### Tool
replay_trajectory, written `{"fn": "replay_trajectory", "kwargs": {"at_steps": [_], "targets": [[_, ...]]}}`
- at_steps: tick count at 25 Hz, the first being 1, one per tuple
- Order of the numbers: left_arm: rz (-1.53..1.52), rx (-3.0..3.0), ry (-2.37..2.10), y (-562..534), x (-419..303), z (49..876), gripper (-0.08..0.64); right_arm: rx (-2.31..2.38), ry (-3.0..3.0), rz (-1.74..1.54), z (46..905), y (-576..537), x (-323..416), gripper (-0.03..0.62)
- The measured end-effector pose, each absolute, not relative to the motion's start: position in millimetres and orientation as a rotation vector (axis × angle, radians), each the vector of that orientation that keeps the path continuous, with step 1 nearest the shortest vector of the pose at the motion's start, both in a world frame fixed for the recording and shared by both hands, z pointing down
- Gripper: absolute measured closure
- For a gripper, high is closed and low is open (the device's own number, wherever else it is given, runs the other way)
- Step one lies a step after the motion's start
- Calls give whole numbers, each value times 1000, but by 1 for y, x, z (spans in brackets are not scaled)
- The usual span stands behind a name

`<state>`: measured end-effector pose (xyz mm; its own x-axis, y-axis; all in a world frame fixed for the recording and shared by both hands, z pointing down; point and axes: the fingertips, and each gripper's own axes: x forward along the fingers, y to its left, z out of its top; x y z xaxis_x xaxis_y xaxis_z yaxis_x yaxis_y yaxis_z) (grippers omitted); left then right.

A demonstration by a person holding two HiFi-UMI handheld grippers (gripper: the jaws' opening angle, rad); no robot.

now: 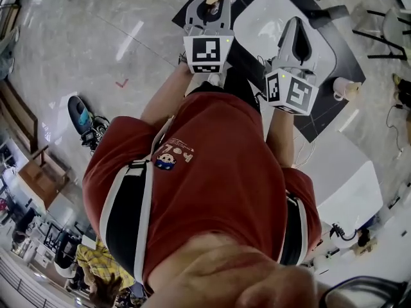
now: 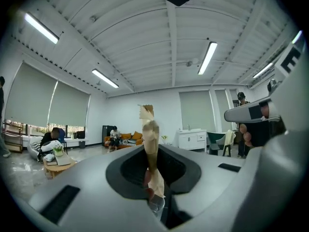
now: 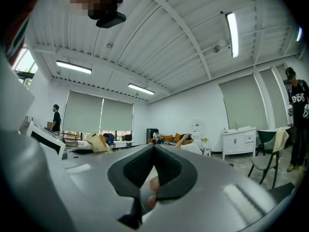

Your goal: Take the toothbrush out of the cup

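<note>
Room: open hall with a pale marble floor (image 1: 77, 37), ribbed white ceiling with strip lights (image 2: 207, 57), and an orange sofa (image 2: 128, 138) at the far wall.
Below me: a white rounded surface (image 1: 263, 18) lies on a black surface (image 1: 321, 117).
Arms: both forearms reach out ahead of my red shirt (image 1: 212, 165), the left forearm (image 1: 168, 95) nearer my middle and the right forearm (image 1: 280, 133) out to the side.
Left hand-held gripper (image 2: 155, 153): pointing level, marker cube facing up, jaws narrow and clamped on the toothbrush.
Toothbrush (image 2: 149, 129): a slim thing in crumpled tan wrap, upright between those jaws, top well above them, a clear bit at its lower end.
Right hand-held gripper (image 3: 153, 149): also level, just beside the left one, jaws pressed together with nothing between them.
Cup: a small white cup-like thing (image 1: 345, 88) sits at the black surface's right corner, well apart from the toothbrush; I cannot tell more.
</note>
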<state>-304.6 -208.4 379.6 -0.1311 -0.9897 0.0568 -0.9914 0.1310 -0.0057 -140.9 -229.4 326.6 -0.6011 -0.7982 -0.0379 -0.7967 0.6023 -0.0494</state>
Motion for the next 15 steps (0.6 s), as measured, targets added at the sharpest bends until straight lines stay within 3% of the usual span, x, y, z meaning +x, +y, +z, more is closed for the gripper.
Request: {"fn": "replay_trajectory", "kwargs": {"at_steps": [15], "targets": [[-52, 2437, -2051, -195, -208, 335, 512, -1775, 2575, 45, 319, -188, -44, 583]]}}
